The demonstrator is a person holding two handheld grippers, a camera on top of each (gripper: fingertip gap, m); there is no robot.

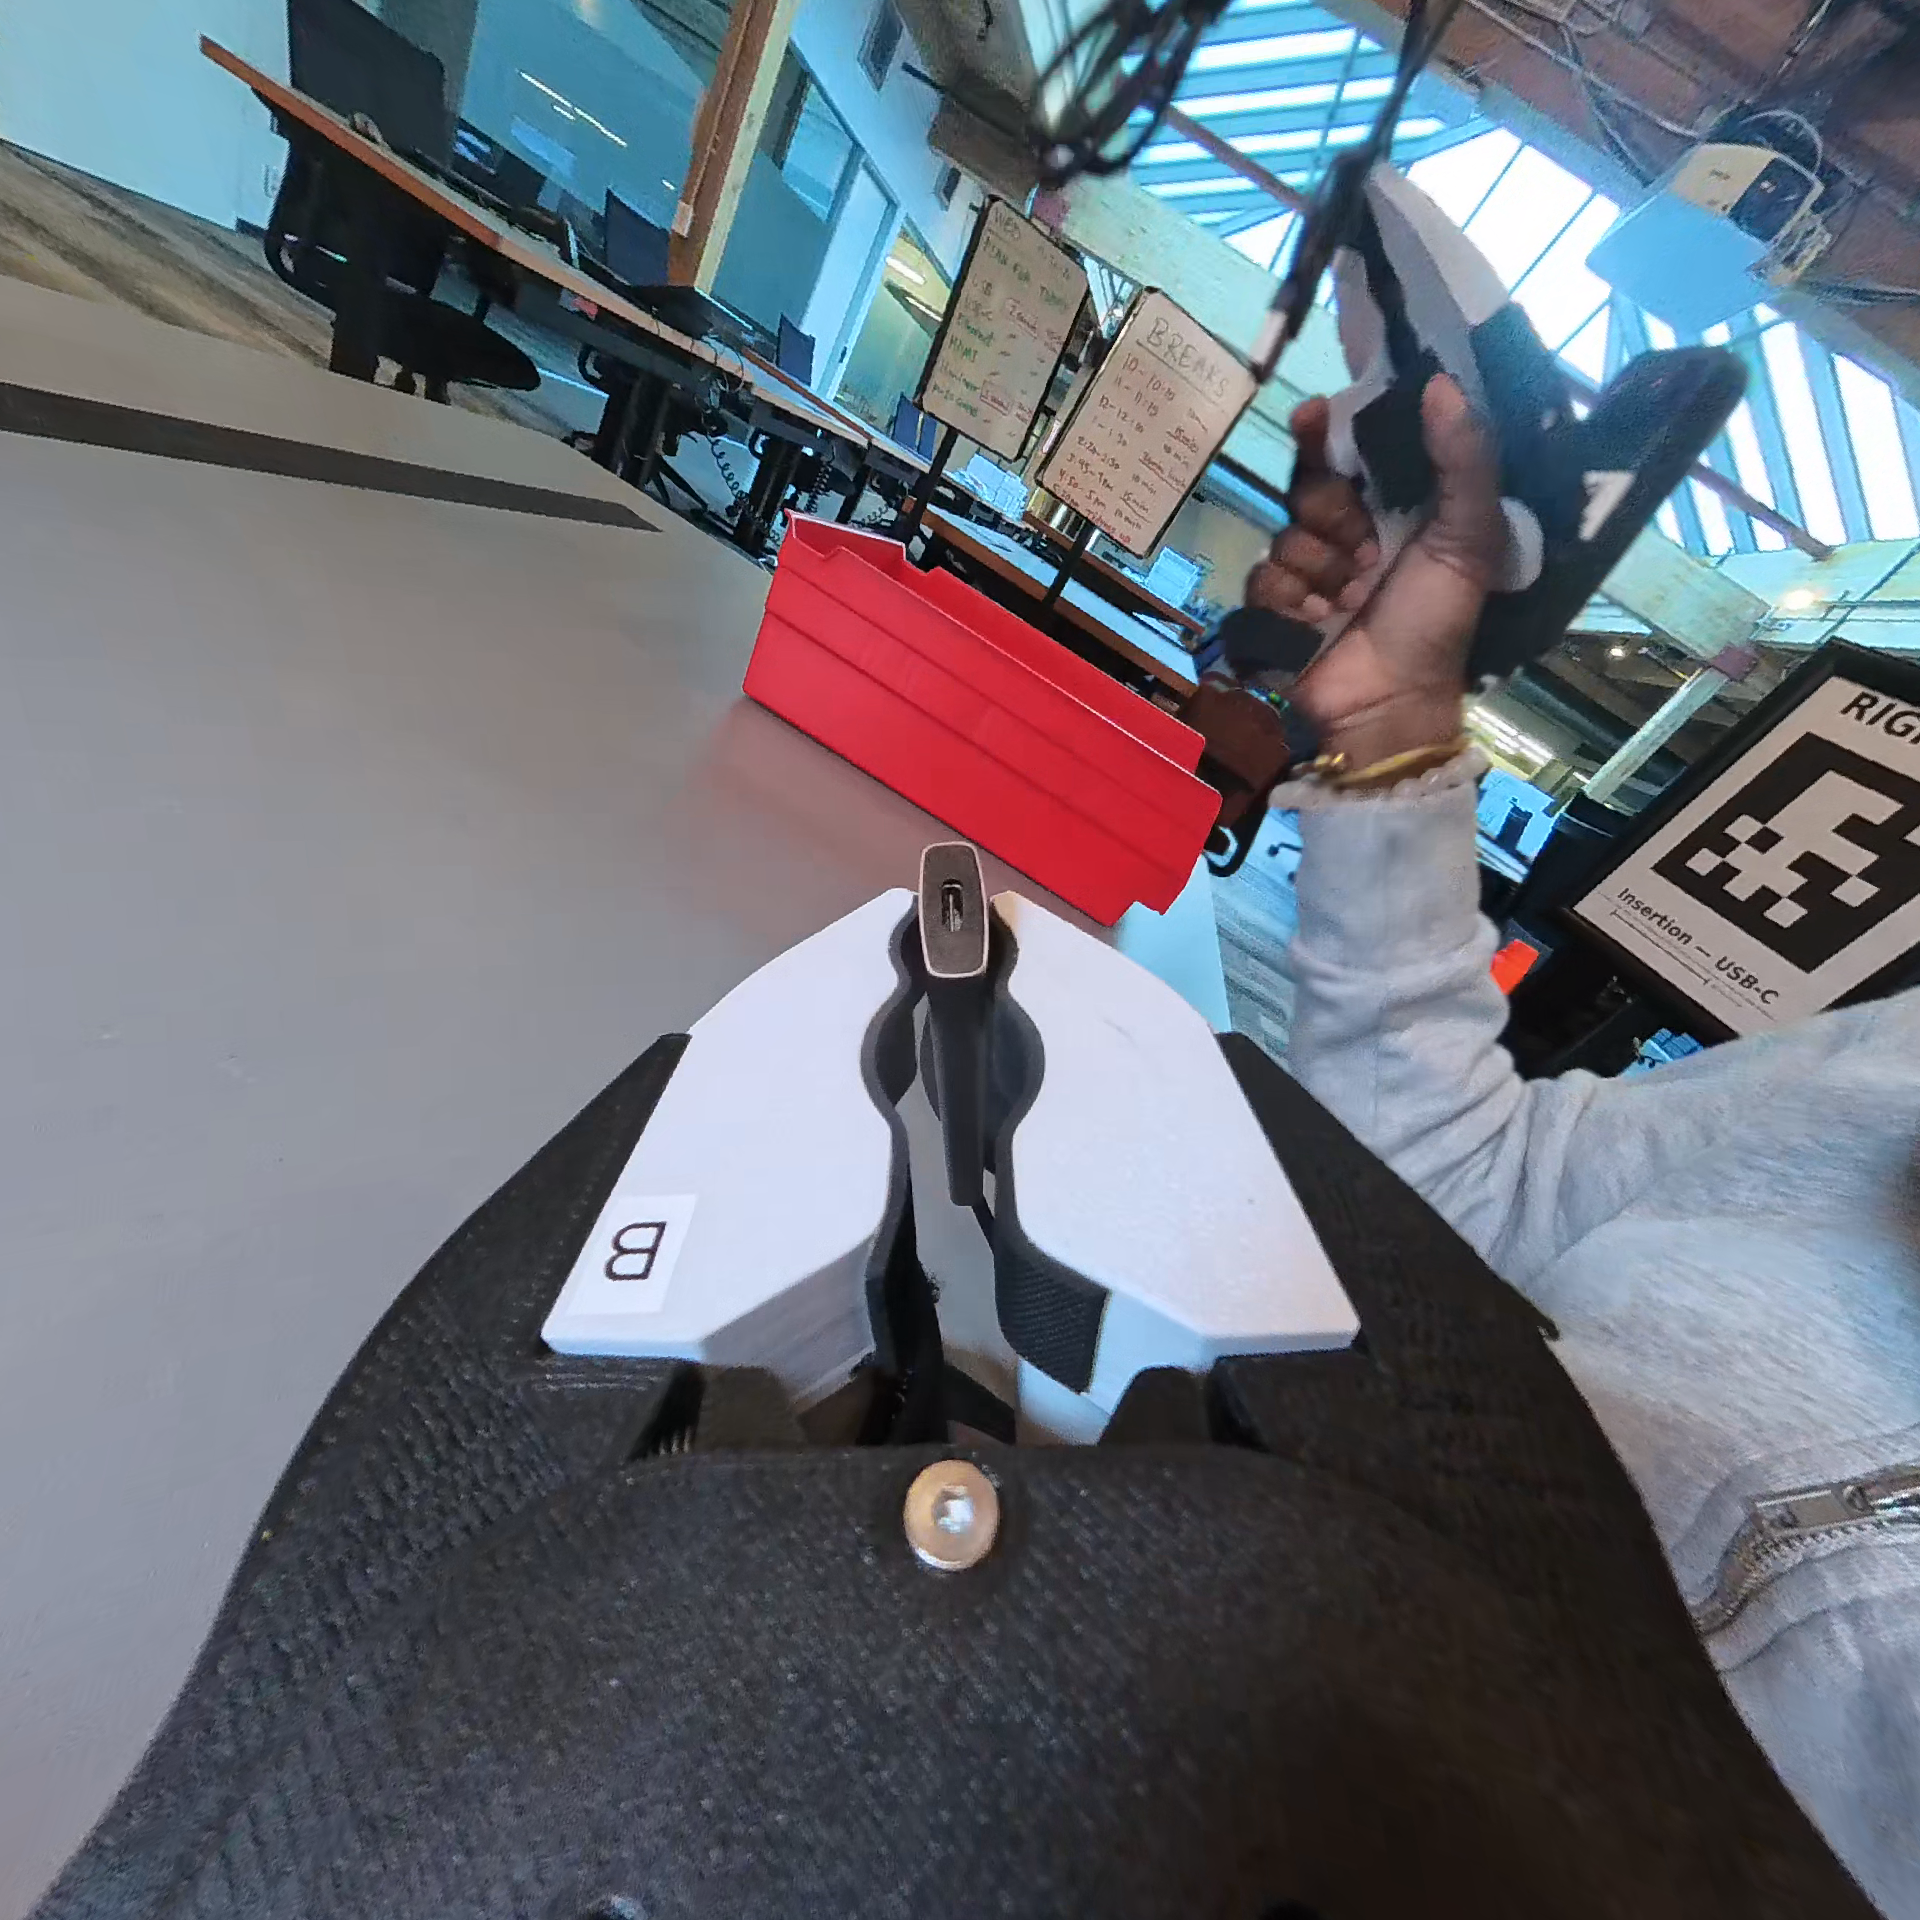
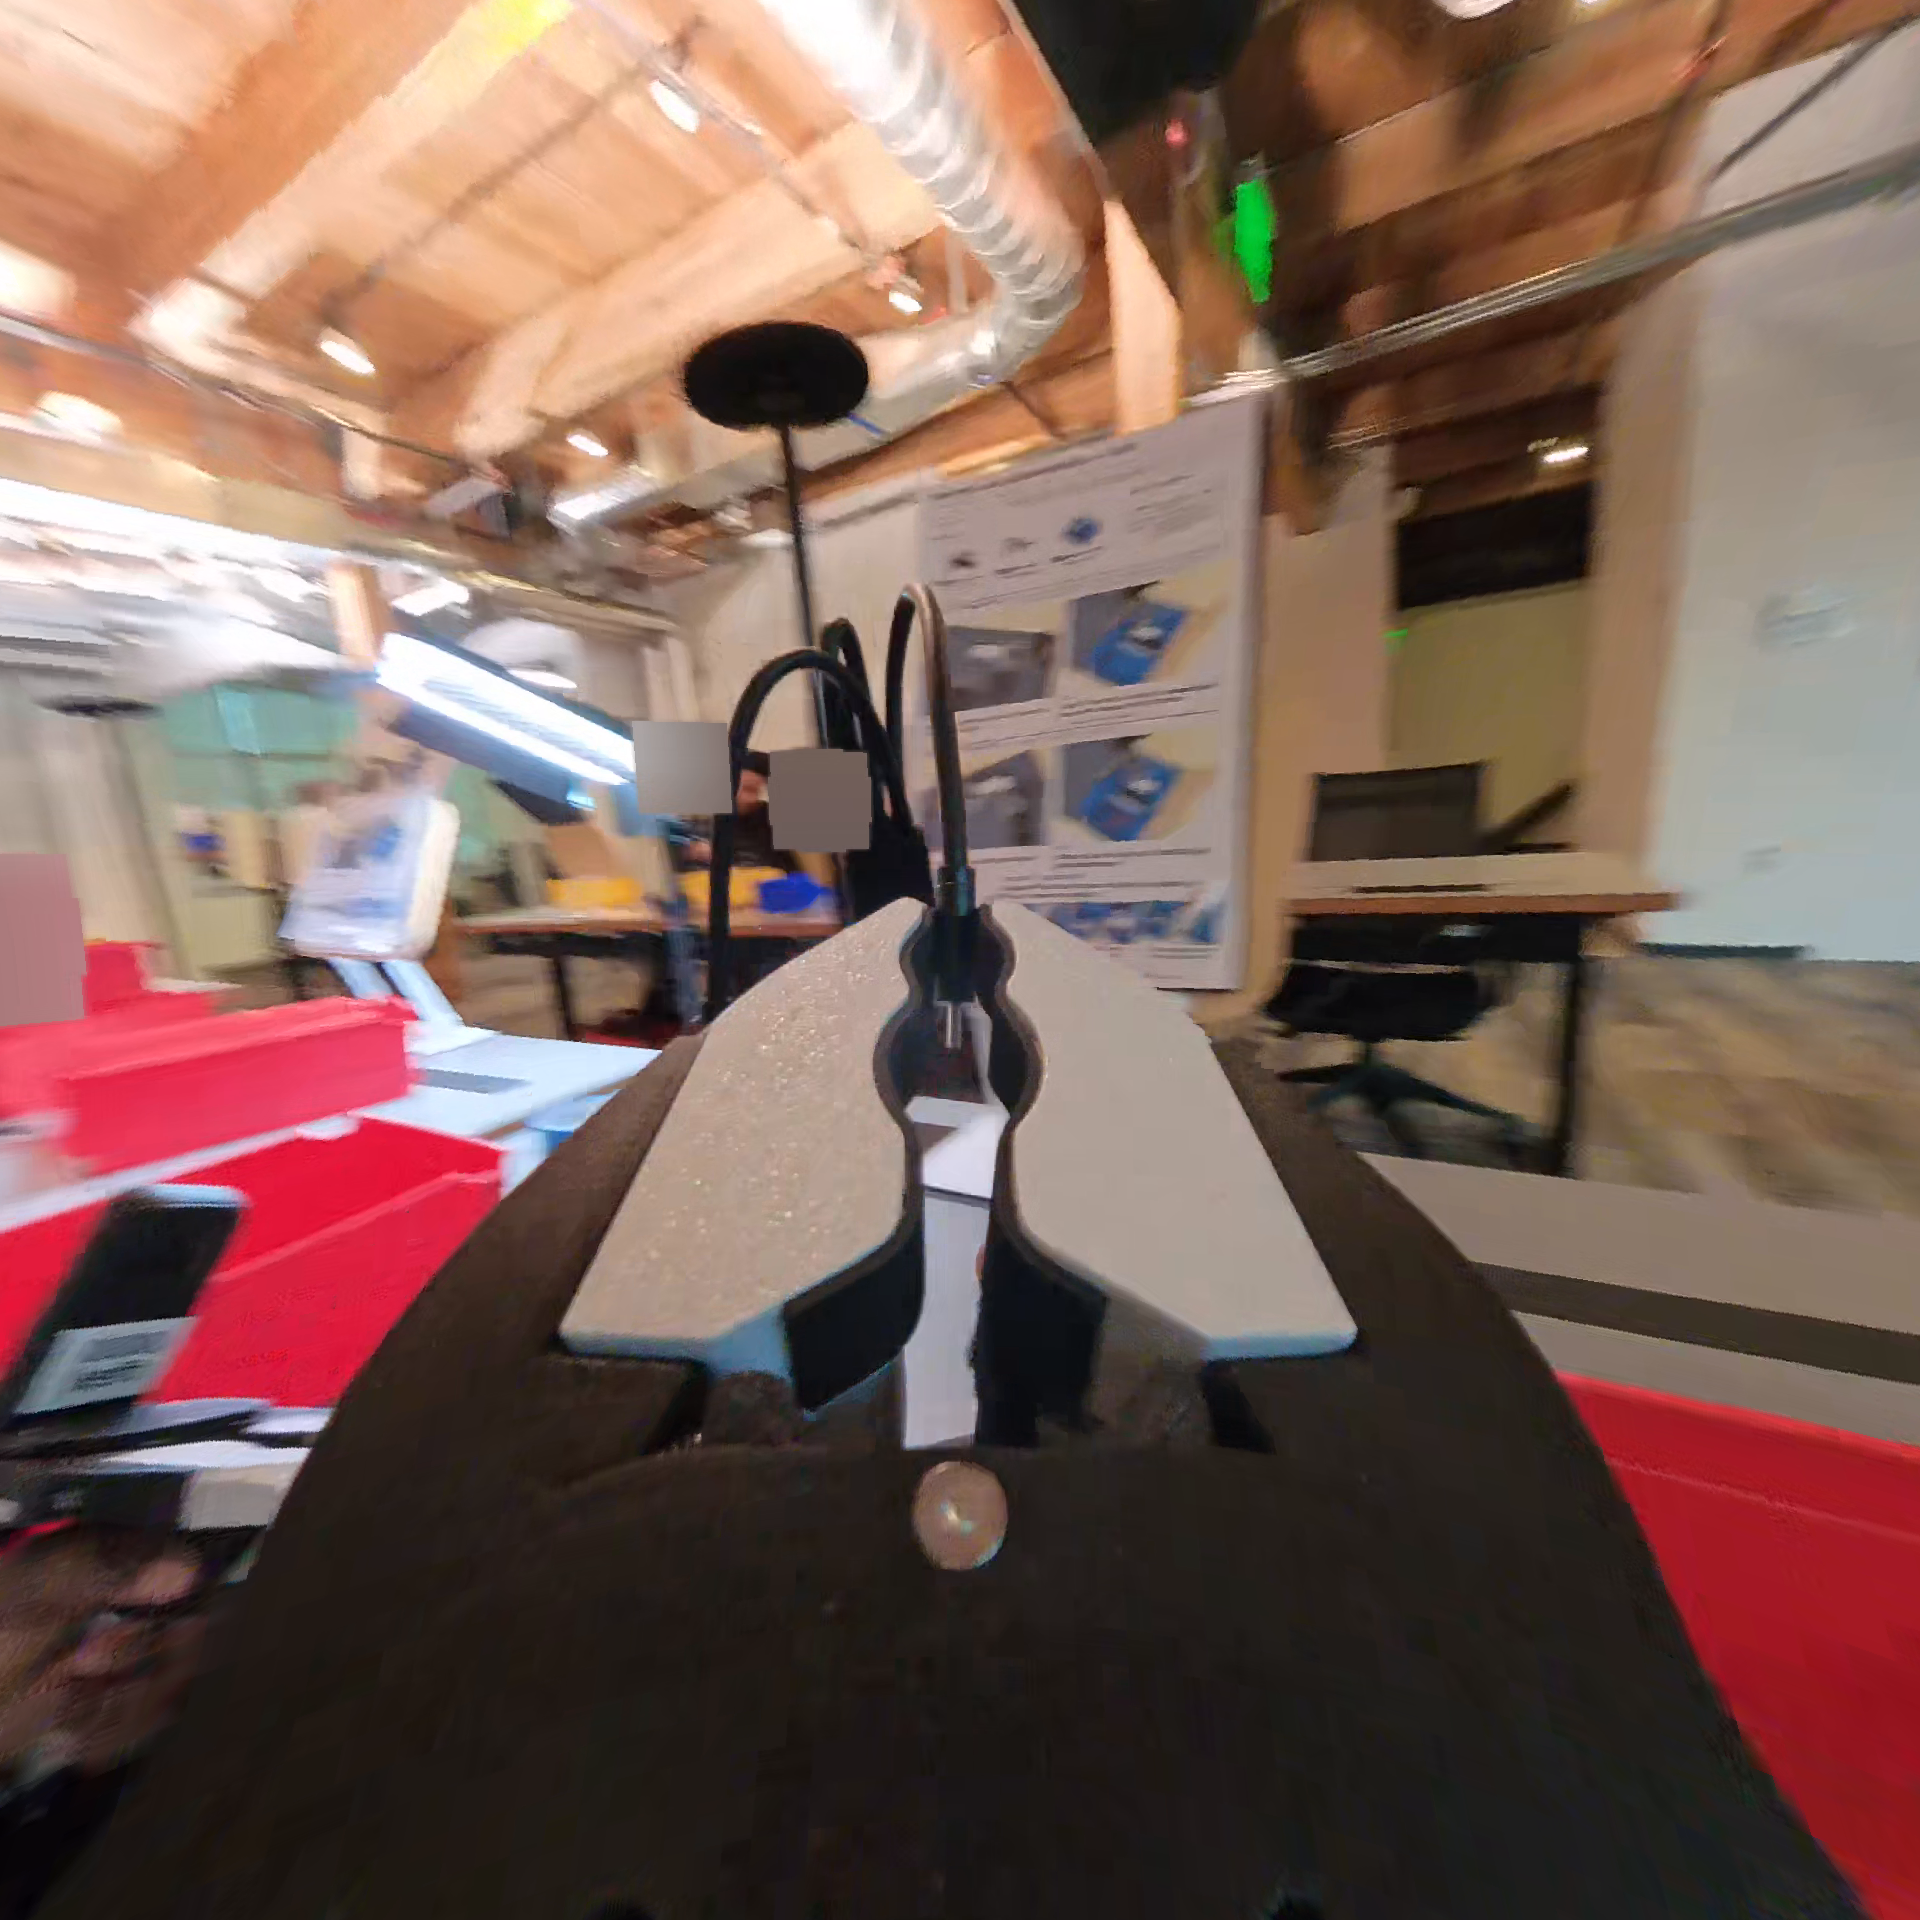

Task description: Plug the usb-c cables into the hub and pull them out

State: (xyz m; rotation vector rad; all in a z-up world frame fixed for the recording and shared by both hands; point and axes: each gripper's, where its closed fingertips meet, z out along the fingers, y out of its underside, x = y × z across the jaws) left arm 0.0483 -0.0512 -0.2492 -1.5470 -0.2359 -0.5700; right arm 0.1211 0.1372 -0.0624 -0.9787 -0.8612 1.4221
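Observation:
My left gripper (image 1: 951,902) is shut on a dark grey hub (image 1: 948,940), held above the grey table (image 1: 312,831). The hub's end with one slot port faces away from the camera, and its cord runs back between the white fingers (image 1: 779,1122). My right gripper (image 2: 954,914) is shut on a black usb-c cable (image 2: 940,727) near its plug. The cable loops up and forward from the fingertips. In the left wrist view the right gripper (image 1: 1392,281) is raised high at the upper right in a hand, well apart from the hub, with the cable's silver plug tip (image 1: 1276,332) showing.
A red bin (image 1: 977,727) stands on the table just beyond the hub. More red bins (image 2: 239,1195) and a black device (image 2: 114,1299) lie at the left of the right wrist view. A marker sign (image 1: 1787,842) stands at the right. A grey sleeve (image 1: 1558,1195) crosses the right side. Tip to tip, the grippers are about 30 cm apart.

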